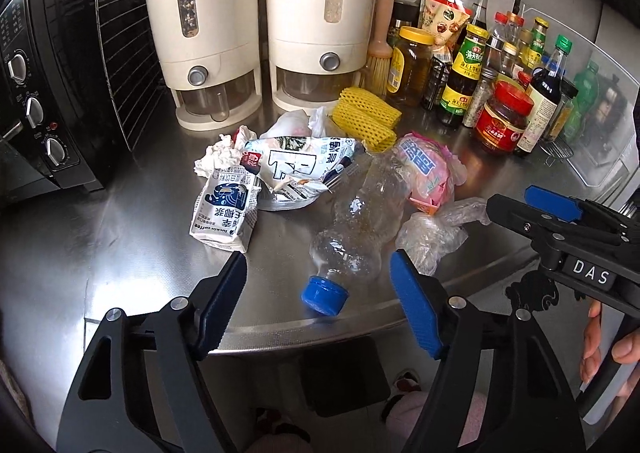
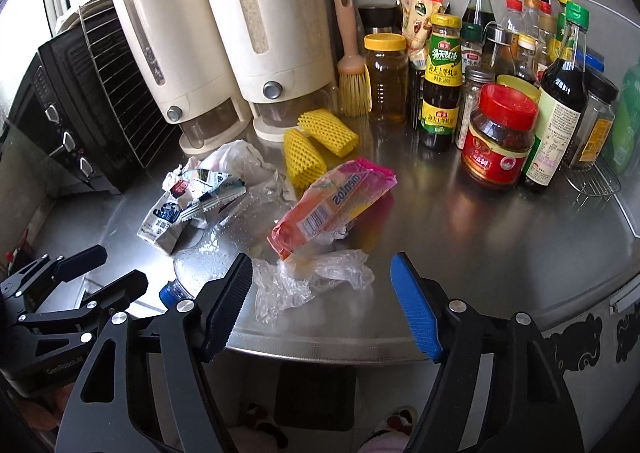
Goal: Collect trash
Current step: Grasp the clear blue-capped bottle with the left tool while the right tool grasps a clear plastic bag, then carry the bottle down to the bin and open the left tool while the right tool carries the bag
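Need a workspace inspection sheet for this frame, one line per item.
Surface: steel counter, bare at right.
Job's things: crushed clear bottle with blue cap, milk carton, pink wrapper, clear plastic bag, yellow foam nets, tissue, all loose mid-counter.
Clutter: sauce bottles, red-lidded jar, brush.
Grippers: left gripper open, empty; right gripper open, empty.
Cables: nothing seen.
Surroundings: two white dispensers, black oven.

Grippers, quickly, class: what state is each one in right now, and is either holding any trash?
Left gripper: open, holding nothing; the clear bottle lies ahead of it.
Right gripper: open, holding nothing; the crumpled clear plastic lies ahead of it.
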{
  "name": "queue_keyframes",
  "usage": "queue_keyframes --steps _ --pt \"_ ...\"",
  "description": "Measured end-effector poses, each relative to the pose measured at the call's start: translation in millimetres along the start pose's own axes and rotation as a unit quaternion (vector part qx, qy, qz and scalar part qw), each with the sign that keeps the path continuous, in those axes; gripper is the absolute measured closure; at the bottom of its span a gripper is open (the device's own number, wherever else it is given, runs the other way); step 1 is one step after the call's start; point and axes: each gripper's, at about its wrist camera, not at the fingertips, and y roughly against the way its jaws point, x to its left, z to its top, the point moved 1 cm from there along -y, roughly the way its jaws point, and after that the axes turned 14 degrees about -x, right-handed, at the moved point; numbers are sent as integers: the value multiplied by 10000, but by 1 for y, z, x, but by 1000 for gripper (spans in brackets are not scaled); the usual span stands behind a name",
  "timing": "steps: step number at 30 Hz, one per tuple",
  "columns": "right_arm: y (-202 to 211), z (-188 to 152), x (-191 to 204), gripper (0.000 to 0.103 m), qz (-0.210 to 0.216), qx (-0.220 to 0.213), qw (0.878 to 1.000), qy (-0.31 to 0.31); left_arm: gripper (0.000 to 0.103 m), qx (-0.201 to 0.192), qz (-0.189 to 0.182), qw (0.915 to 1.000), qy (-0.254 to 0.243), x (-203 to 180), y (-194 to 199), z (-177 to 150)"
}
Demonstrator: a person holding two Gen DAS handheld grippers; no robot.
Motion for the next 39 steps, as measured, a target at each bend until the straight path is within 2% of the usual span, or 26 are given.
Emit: queue_keyframes --steps 2,4,6,15,24,26,28,31,39 --pt "-7 -4 0 43 51 146 9999 -55 34 25 -49 10000 -42 -1 -7 0" --pt "-15 -9 1 55 109 301 9994 -107 34 50 -95 9999 -94 -3 -15 0" --pt "-22 -13 2 60 164 441 9987 -176 34 79 -115 9998 -145 -5 -23 3" --pt "-50 -26 6 62 172 726 9966 -361 38 189 -328 9985 -403 -14 -52 8" --pt "-70 -38 -7 65 123 923 9946 -450 41 482 -504 9965 -460 -21 -79 -5" --pt "-73 -38 -9 69 153 916 9944 -504 41 508 -527 9962 -467 -23 -83 -7" --pt "-75 -38 -10 82 160 915 9943 -526 42 515 -565 9960 -462 -24 -86 -7" --pt "-78 -38 -10 95 158 913 9946 -461 48 527 -630 9956 -450 -24 -89 -7" --pt "-68 -33 -10 100 113 724 9969 -296 48 491 -686 9955 -436 -23 -83 -7"
